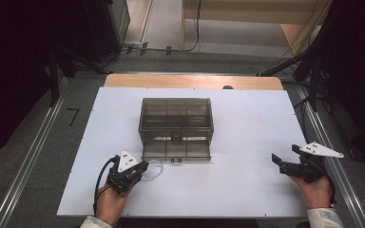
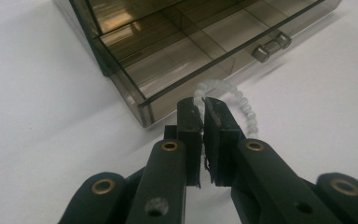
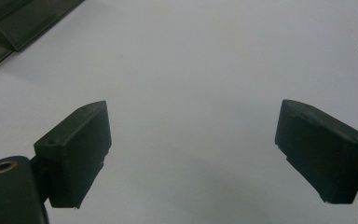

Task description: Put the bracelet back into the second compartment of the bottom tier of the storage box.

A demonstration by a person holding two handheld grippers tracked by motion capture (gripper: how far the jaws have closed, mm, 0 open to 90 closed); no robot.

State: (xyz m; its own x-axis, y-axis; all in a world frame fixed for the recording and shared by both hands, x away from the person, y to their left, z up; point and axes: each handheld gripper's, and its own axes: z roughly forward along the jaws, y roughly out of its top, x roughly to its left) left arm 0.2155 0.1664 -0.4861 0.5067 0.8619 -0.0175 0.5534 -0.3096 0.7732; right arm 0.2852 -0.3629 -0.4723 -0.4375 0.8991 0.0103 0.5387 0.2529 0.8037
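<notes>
A smoky clear plastic drawer box point(image 1: 176, 116) stands mid-table, its bottom drawer point(image 1: 176, 151) pulled out toward me. In the left gripper view that drawer point(image 2: 168, 56) is divided into compartments, all bare where I can see them. A pale bead bracelet point(image 2: 243, 106) lies on the white sheet by the drawer's front left corner. My left gripper point(image 2: 200, 103) is shut, its tips pinching one end of the bracelet point(image 1: 153, 173). From above, the left gripper point(image 1: 141, 168) sits just left of the drawer front. My right gripper point(image 1: 285, 154) rests far right, jaws wide open over bare sheet point(image 3: 193, 112).
The white sheet point(image 1: 247, 123) covers a wooden table whose far edge point(image 1: 190, 80) shows. A corner of the box point(image 3: 14, 23) lies far left of the right gripper. Black stands and cables ring the table on the floor.
</notes>
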